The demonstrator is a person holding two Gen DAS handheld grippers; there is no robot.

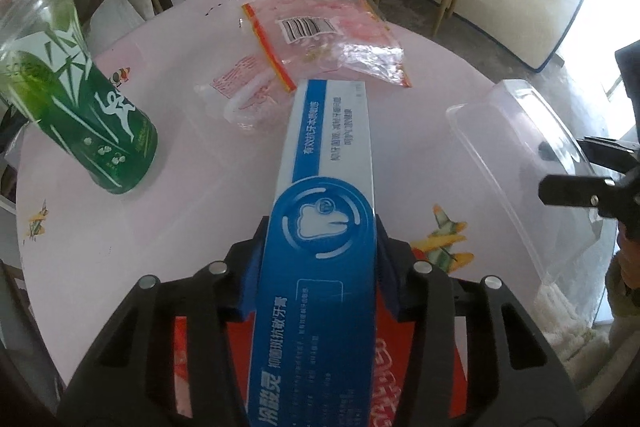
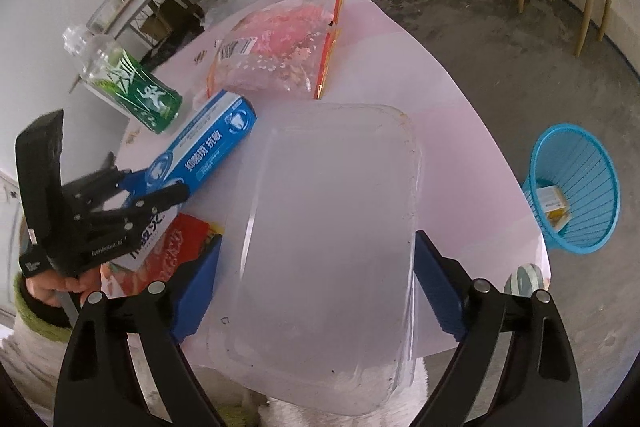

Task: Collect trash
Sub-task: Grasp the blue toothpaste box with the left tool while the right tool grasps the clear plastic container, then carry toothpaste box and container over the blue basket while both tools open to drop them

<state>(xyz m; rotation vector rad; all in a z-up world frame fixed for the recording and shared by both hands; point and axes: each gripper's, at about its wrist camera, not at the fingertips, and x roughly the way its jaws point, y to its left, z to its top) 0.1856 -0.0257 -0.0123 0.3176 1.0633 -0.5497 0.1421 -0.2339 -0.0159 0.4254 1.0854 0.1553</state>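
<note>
So the left hand-held gripper is pinching a blue toothpaste box across its narrow width, and the box's long axis runs straight out ahead along the fingers, over the table. The right hand-held gripper has its blue pads spread wide on either side of a clear plastic tub; both pads look like they're against the tub's long walls, so I'd call that a grip, with the tub sticking out forward and its near end hanging off the table edge.

What matters next, I think: the blue basket sits on the floor off to the right of the table, so the right hand is clearly nearer. The left one would have to cross over.
</note>
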